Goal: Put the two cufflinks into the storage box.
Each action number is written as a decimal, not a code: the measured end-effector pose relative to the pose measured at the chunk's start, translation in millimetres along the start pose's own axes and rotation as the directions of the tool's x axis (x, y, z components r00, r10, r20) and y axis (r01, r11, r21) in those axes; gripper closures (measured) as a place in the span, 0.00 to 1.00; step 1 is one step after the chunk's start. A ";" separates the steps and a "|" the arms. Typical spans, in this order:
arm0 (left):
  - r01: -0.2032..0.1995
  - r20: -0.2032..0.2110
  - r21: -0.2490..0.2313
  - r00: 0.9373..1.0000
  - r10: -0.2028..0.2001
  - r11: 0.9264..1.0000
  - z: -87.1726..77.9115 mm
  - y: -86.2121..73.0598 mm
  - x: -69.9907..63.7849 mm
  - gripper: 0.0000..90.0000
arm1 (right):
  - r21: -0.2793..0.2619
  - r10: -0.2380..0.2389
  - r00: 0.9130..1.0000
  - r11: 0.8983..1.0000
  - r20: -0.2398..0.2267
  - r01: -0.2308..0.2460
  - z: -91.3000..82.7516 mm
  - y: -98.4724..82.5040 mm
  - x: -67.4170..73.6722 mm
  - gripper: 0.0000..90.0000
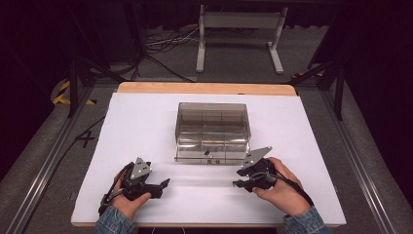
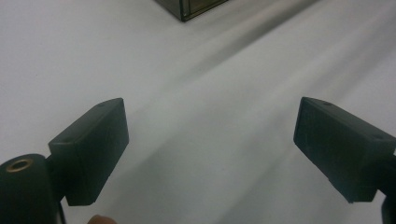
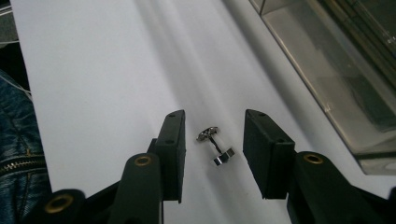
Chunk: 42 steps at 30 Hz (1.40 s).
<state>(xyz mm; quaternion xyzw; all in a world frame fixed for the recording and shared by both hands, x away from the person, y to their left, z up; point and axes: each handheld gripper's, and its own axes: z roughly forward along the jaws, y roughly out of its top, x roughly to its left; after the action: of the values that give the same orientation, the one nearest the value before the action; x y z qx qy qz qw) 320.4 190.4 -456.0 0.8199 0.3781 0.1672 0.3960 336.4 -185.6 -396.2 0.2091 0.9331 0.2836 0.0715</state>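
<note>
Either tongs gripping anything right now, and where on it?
Nothing is held. A small metal cufflink lies on the white table between the open right tongs, untouched by the pads. The left tongs are open with nothing between them.

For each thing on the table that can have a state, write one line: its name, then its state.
Clear box: lid shut, upright on the white sheet.
Small metal piece: lying on its side on the sheet, loose between the right gripper's jaws, touching neither.
Right gripper: open, jaws either side of the piece.
Left gripper: open wide, nothing between its jaws.
</note>
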 end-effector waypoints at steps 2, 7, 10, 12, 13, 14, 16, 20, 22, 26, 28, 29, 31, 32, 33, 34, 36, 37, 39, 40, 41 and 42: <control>-0.001 0.001 0.001 1.000 0.001 1.000 0.1 0.0 0.0 0.12 | 0.015 0.005 1.000 1.000 0.002 -0.005 3.8 -3.4 -2.3 0.66; 0.003 0.007 0.002 1.000 -0.003 1.000 0.5 -0.1 -0.4 0.12 | 0.024 0.009 1.000 1.000 0.000 -0.009 7.9 -6.1 -4.7 0.66; 0.003 0.008 0.003 1.000 -0.003 1.000 0.5 -0.1 -0.4 0.12 | 0.031 0.004 1.000 1.000 -0.004 -0.004 12.3 -6.9 -5.8 0.66; 0.001 0.008 0.004 1.000 -0.001 1.000 0.5 -0.1 -0.5 0.12 | 0.033 0.003 1.000 0.999 -0.005 -0.003 14.5 -7.5 -6.3 0.66; -0.002 0.005 0.003 1.000 0.002 1.000 0.4 0.0 -0.4 0.12 | 0.037 0.003 1.000 0.999 -0.005 -0.003 15.4 -7.9 -6.5 0.66; -0.003 0.005 0.002 1.000 0.003 1.000 0.4 0.0 -0.4 0.12 | 0.036 0.004 1.000 0.999 -0.004 -0.003 16.4 -8.5 -6.9 0.66; 0.000 0.006 0.002 1.000 0.000 1.000 0.4 0.0 -0.4 0.12 | 0.033 0.001 1.000 0.999 -0.005 -0.001 18.0 -9.4 -8.0 0.67; -0.002 0.009 0.005 1.000 0.002 1.000 0.6 0.0 -0.4 0.12 | 0.037 -0.002 1.000 0.999 -0.006 0.002 21.1 -10.4 -8.9 0.67; -0.008 0.006 0.005 1.000 0.008 1.000 0.5 0.1 -0.2 0.12 | 0.039 -0.007 1.000 0.999 -0.010 0.008 22.0 -10.7 -9.0 0.67; -0.008 0.007 0.005 1.000 0.008 1.000 0.6 0.2 -0.2 0.12 | 0.043 -0.018 1.000 0.999 -0.011 0.019 23.6 -10.6 -8.6 0.68; -0.010 0.007 0.005 1.000 0.010 1.000 0.6 0.2 -0.1 0.12 | 0.047 -0.021 1.000 0.999 -0.008 0.022 24.1 -10.5 -8.3 0.69; -0.009 0.007 0.006 1.000 0.009 1.000 0.7 0.2 -0.3 0.12 | 0.050 -0.024 1.000 0.998 -0.008 0.025 24.3 -10.3 -8.0 0.70; -0.011 0.007 0.006 1.000 0.011 1.000 0.8 0.2 -0.4 0.12 | 0.060 -0.029 1.000 0.998 -0.011 0.029 25.2 -10.0 -6.9 0.72; -0.011 0.007 0.005 1.000 0.011 1.000 0.8 0.2 -0.5 0.12 | 0.066 -0.031 0.999 0.997 -0.011 0.032 26.1 -9.8 -6.3 0.73; -0.011 0.007 0.005 1.000 0.011 1.000 0.8 0.2 -0.5 0.12 | 0.066 -0.031 0.999 0.997 -0.011 0.032 26.1 -9.8 -6.3 0.73; -0.011 0.007 0.006 1.000 0.011 1.000 0.8 0.2 -0.3 0.12 | 0.072 -0.038 0.999 0.997 -0.010 0.039 27.1 -9.1 -5.3 0.75; -0.014 0.004 0.006 1.000 0.014 1.000 0.9 0.3 -0.1 0.12 | 0.076 -0.043 0.999 0.996 -0.011 0.043 27.1 -8.6 -4.5 0.76; -0.014 0.003 0.005 1.000 0.014 1.000 1.0 0.3 -0.2 0.12 | 0.076 -0.045 0.999 0.996 -0.009 0.045 27.5 -8.2 -4.0 0.77; -0.015 0.003 0.006 1.000 0.015 1.000 1.1 0.3 -0.2 0.12 | 0.081 -0.049 0.999 0.995 -0.015 0.051 27.3 -7.7 -3.1 0.81; -0.014 0.006 0.007 1.000 0.013 1.000 1.1 0.3 -0.4 0.12 | 0.082 -0.052 0.999 0.995 -0.017 0.053 27.4 -7.4 -2.9 0.82; -0.012 0.007 0.006 1.000 0.012 1.000 1.1 0.2 -0.6 0.12 | 0.082 -0.053 0.999 0.995 -0.015 0.054 27.5 -7.2 -2.6 0.82; -0.014 0.006 0.006 1.000 0.014 1.000 1.0 0.3 -0.4 0.12 | 0.084 -0.050 0.999 0.995 -0.015 0.051 27.4 -7.0 -2.5 0.82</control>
<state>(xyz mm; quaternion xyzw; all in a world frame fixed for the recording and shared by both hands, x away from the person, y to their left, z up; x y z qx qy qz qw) 320.9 189.4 -456.4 0.8243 0.3716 0.1663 0.3934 343.1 -178.3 -422.9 0.1866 0.9497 0.2432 0.0639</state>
